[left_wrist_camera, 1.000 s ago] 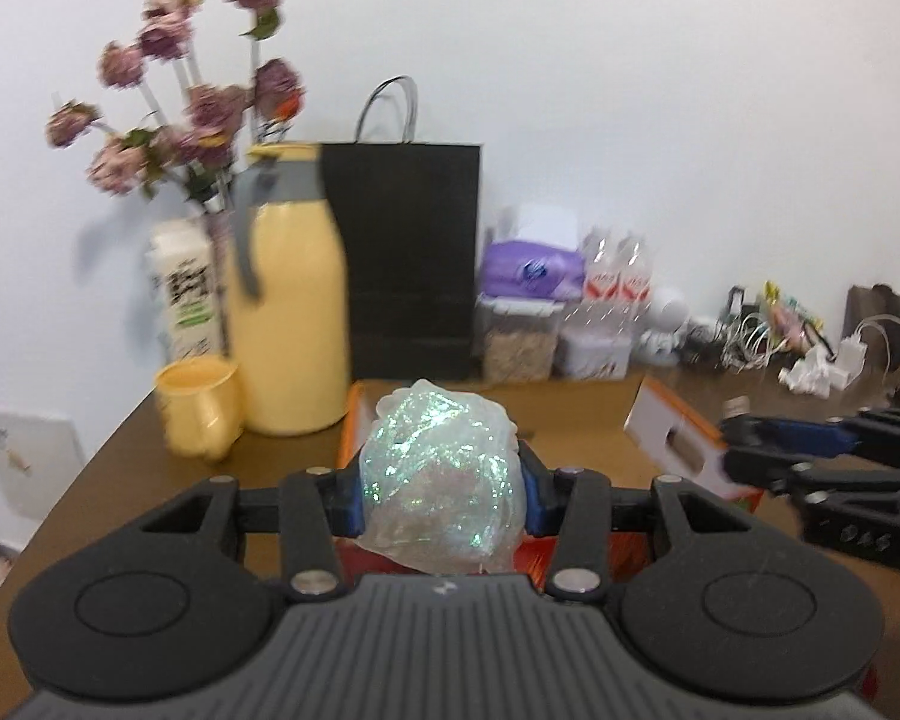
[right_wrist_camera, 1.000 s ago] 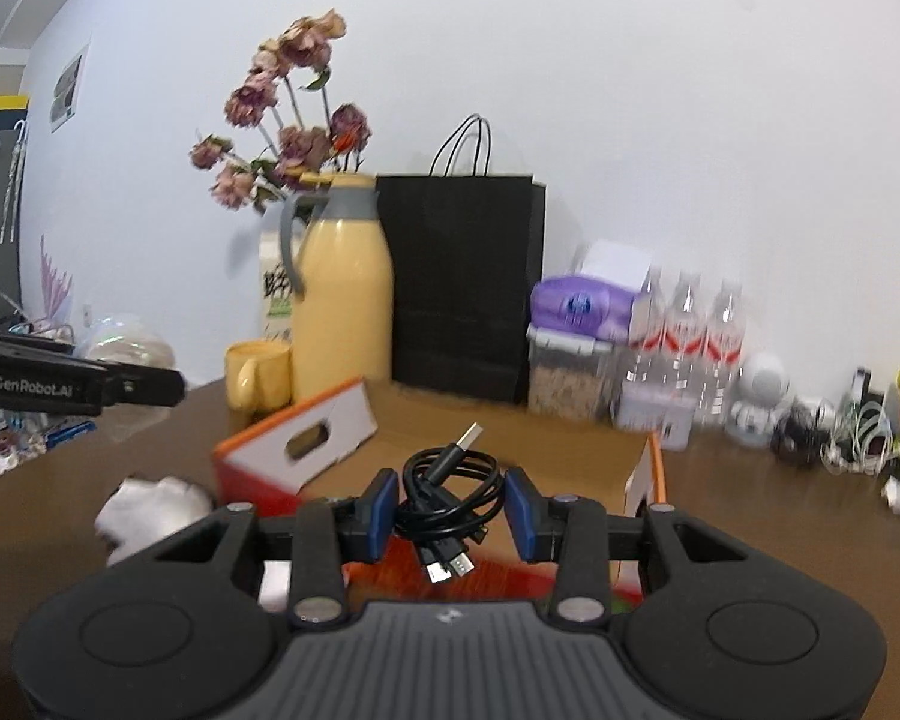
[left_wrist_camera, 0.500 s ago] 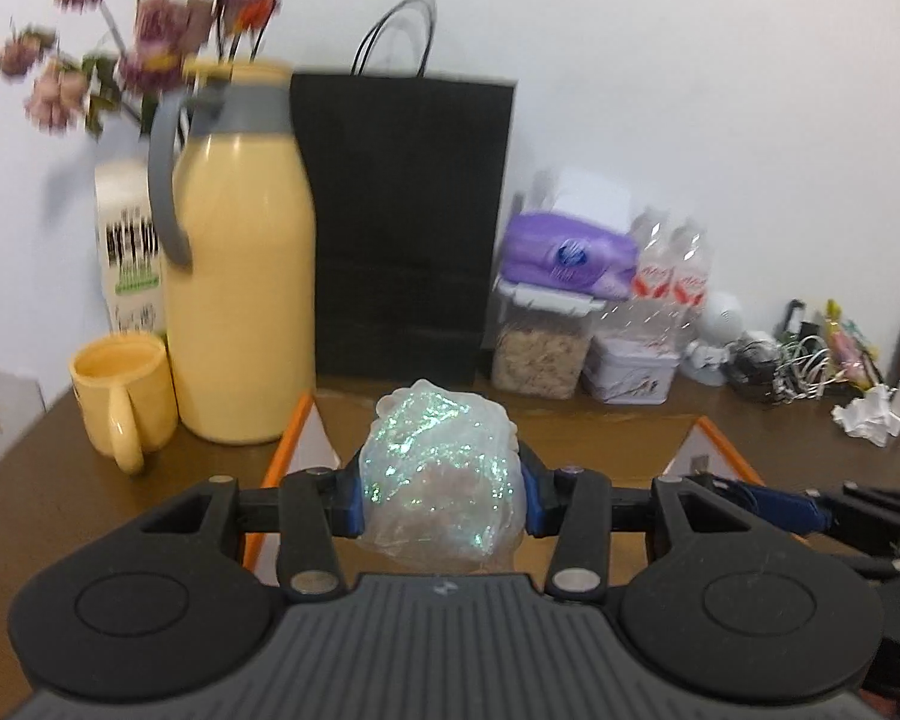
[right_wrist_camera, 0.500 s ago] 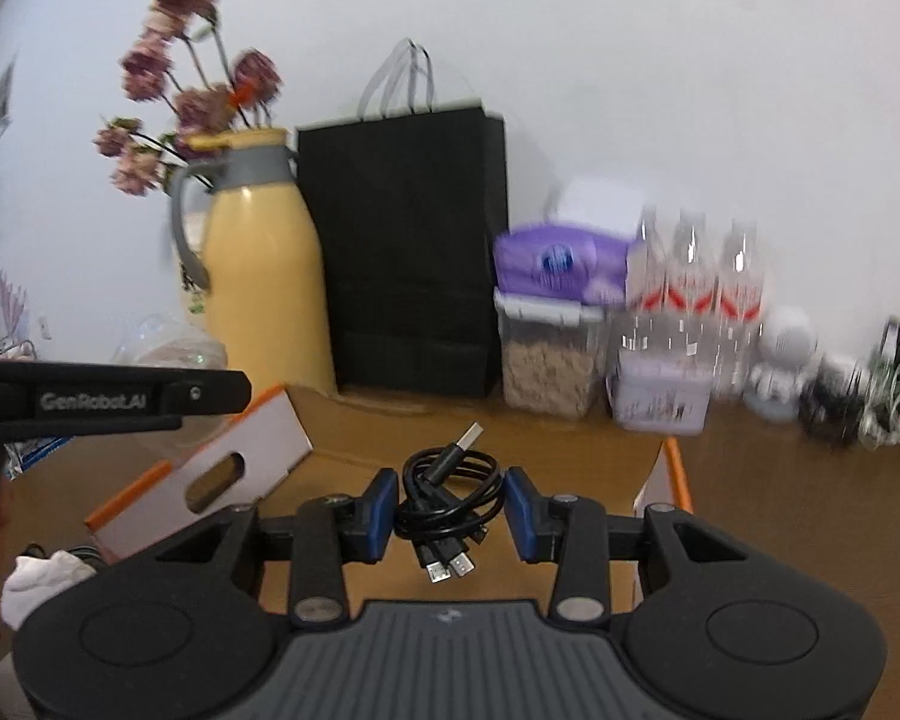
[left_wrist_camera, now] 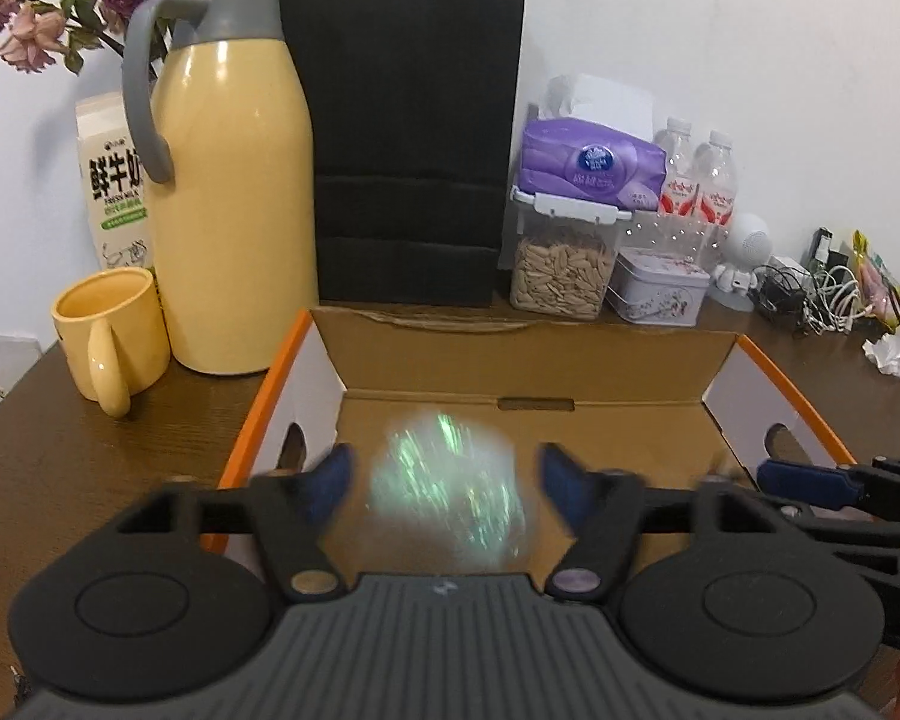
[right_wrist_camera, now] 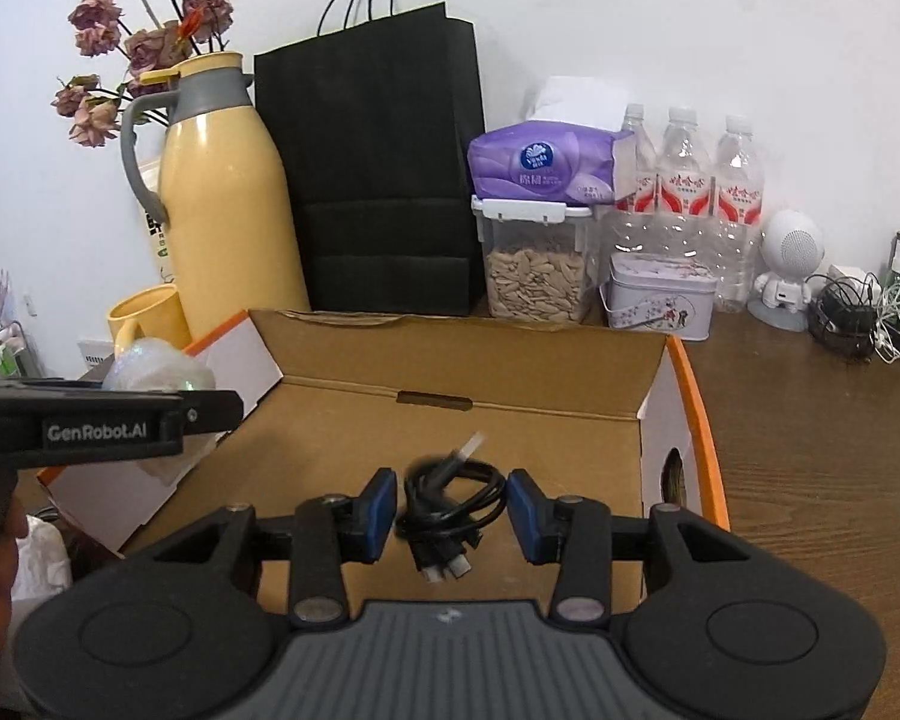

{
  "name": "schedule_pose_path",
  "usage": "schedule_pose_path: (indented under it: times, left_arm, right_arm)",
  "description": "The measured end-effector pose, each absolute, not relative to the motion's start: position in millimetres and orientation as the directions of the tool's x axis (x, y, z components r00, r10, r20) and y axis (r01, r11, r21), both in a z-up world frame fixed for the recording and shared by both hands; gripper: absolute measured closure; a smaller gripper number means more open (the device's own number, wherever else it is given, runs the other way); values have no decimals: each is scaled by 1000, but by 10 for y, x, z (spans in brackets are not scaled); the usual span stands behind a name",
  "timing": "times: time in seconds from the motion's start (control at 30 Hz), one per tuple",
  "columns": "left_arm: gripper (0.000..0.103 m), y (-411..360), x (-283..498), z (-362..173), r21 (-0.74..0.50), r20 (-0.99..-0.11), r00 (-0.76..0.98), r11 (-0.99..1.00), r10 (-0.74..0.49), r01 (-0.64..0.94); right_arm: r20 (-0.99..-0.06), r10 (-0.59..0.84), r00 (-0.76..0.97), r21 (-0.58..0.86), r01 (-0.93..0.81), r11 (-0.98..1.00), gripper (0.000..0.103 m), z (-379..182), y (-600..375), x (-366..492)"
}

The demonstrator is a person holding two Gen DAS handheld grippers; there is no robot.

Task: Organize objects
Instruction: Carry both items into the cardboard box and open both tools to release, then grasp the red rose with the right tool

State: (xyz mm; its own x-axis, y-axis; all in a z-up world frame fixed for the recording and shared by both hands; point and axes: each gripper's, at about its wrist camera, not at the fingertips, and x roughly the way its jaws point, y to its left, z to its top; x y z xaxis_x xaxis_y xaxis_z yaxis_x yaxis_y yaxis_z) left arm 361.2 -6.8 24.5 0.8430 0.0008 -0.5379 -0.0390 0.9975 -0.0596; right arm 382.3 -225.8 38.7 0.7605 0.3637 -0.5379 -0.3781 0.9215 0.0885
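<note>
Key relation: foil ball (left_wrist_camera: pixel 447 480) blurred between my left gripper (left_wrist_camera: pixel 444 483) pads, directly above cardboard box (left_wrist_camera: pixel 522 348) floor, 12 o'clock.
Left gripper: spread wide, gripping nothing.
Right gripper (right_wrist_camera: pixel 453 516): wide too; cable coil (right_wrist_camera: pixel 453 504) loose between pads, plugs toward 6 o'clock.
Box contents: floor otherwise bare.

Through my left camera I see a crumpled ball of iridescent wrap (left_wrist_camera: pixel 447 480), blurred, with green glints, between the spread tongs and touching neither. Below it sits the open cardboard box (left_wrist_camera: pixel 528 354), brown inside, white walls with orange edges, flaps folded out, bottom bare. Through my right camera, a coiled black cable (right_wrist_camera: pixel 450 510) with its plugs pointing down hangs blurred over the same box (right_wrist_camera: pixel 342 432), clear of both pads.
</note>
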Motion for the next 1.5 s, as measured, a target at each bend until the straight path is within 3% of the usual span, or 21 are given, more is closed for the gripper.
schedule_pose_path:
  times: [0.1,0.23,0.3,0.87,1.13,1.5]
  left_arm:
    - [0,-53,3587,285,-58,-514,857,996,30,-69]
    - [0,-38,3602,302,-67,-517,855,994,36,-83]
    - [0,-37,3600,311,-69,-518,855,994,37,-85]
    - [0,-51,2991,854,-98,-371,929,994,-2,-37]
    - [0,49,2456,994,-70,-350,937,997,15,-42]
    - [0,182,1837,852,-47,-389,921,998,30,-52]
  right_arm:
    - [-537,364,761,94,-375,922,41,387,-2278,3832]
    - [-533,358,767,93,-368,925,11,400,-2290,3836]
    - [-527,354,773,90,-364,927,1,417,-2303,3825]
    - [-389,329,861,6,-354,935,0,913,-2413,3307]
    - [-357,329,874,-37,-365,930,0,1043,-2487,2752]
    - [-370,331,868,-40,-371,928,0,900,-2656,2012]
